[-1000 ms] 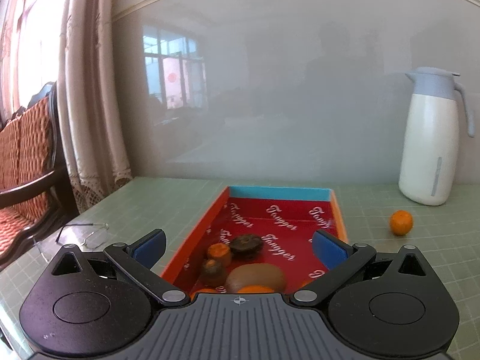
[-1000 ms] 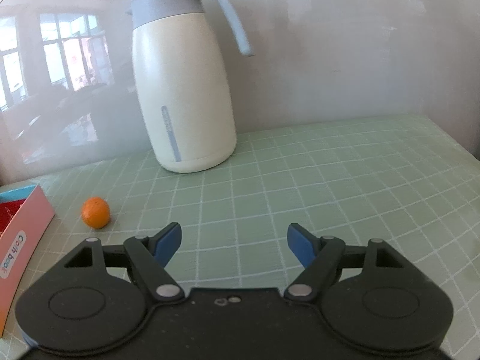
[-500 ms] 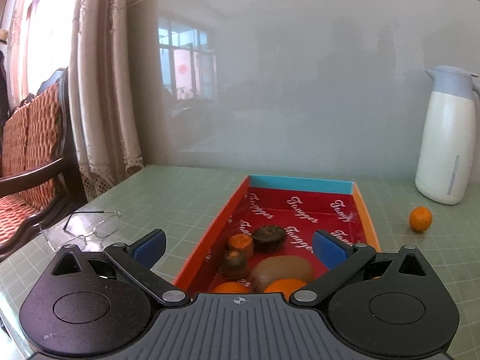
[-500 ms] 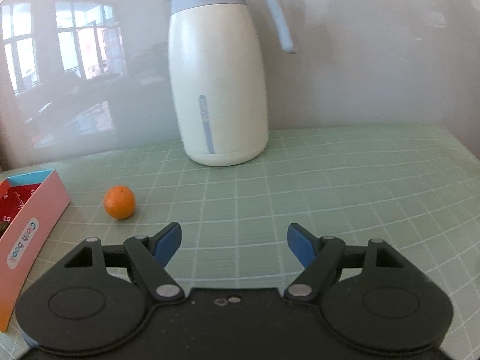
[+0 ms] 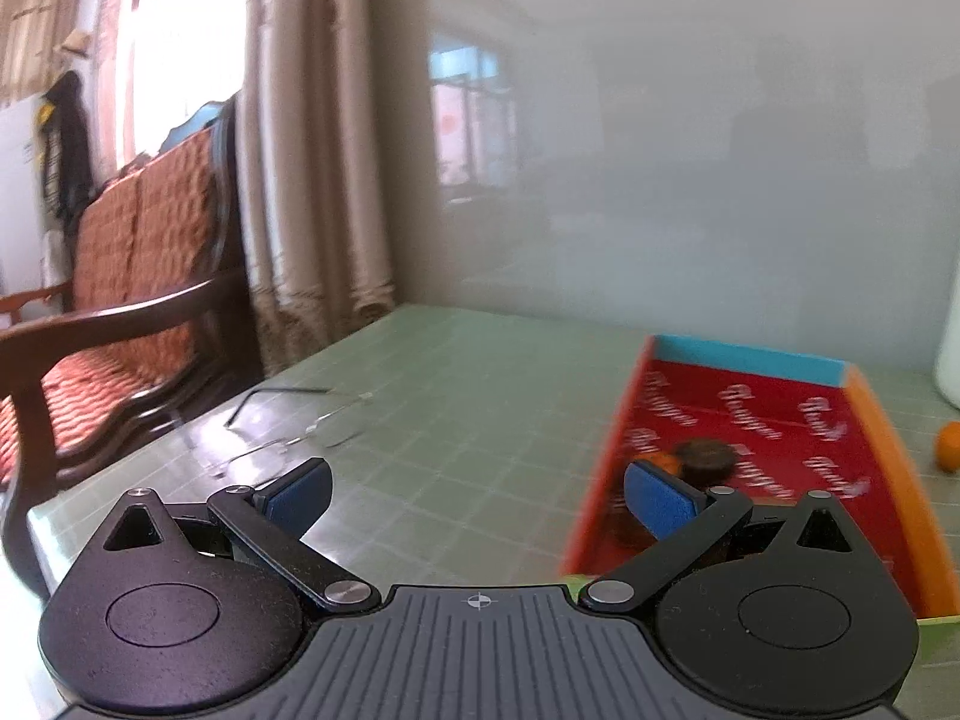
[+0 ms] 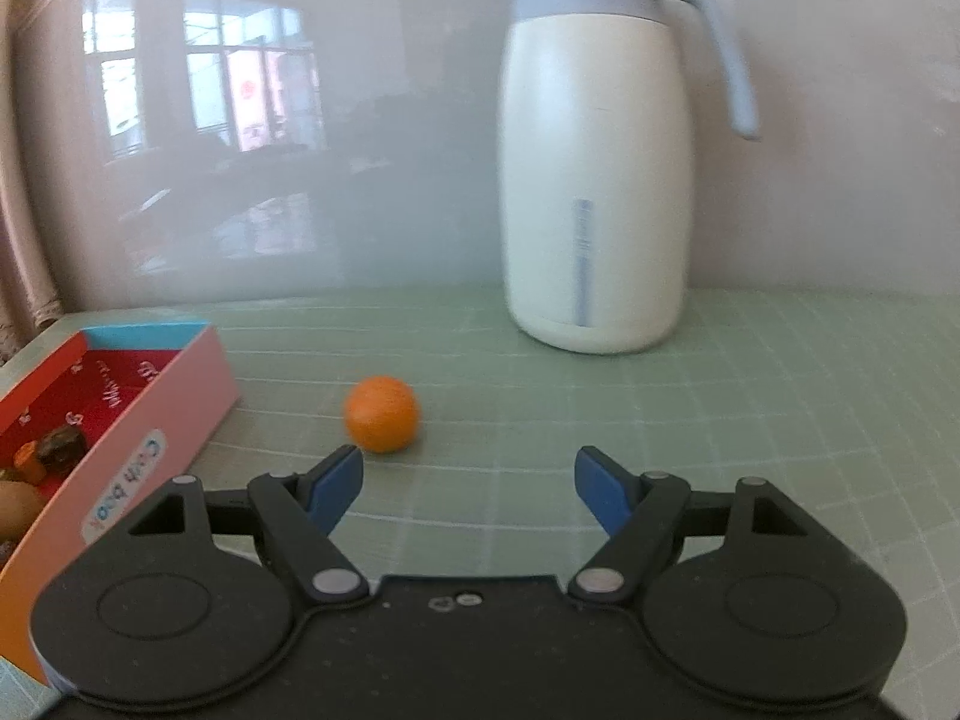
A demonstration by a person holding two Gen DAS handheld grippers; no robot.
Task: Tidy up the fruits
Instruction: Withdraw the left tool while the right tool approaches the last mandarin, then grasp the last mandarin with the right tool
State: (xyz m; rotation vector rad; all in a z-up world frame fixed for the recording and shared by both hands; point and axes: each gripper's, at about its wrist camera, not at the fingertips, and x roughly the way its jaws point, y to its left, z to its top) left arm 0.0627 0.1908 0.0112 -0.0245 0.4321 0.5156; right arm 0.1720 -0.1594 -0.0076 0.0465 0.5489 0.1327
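Observation:
A loose orange (image 6: 381, 414) lies on the green gridded table, just beyond the left fingertip of my right gripper (image 6: 468, 480), which is open with nothing between its jaws. The same orange (image 5: 948, 447) shows at the right edge of the left wrist view. A shallow red box (image 5: 864, 414) with a blue end wall holds a dark fruit (image 5: 705, 459) and a small orange piece, partly hidden by my left gripper (image 5: 480, 492). That gripper is open and empty, over bare table left of the box. In the right wrist view the box (image 6: 150, 420) sits at the left.
A tall white jug (image 6: 597, 180) with a grey lid stands against the back wall, right of the orange. Spectacles (image 5: 300, 426) lie near the table's left edge. Beyond that edge are a wooden chair (image 5: 120, 312) with a red cushion and a curtain (image 5: 312, 150).
The left gripper has swung left, so the box has slid to the right of its view and the chair has come in. The right gripper has swung left and nearer; orange and jug look larger.

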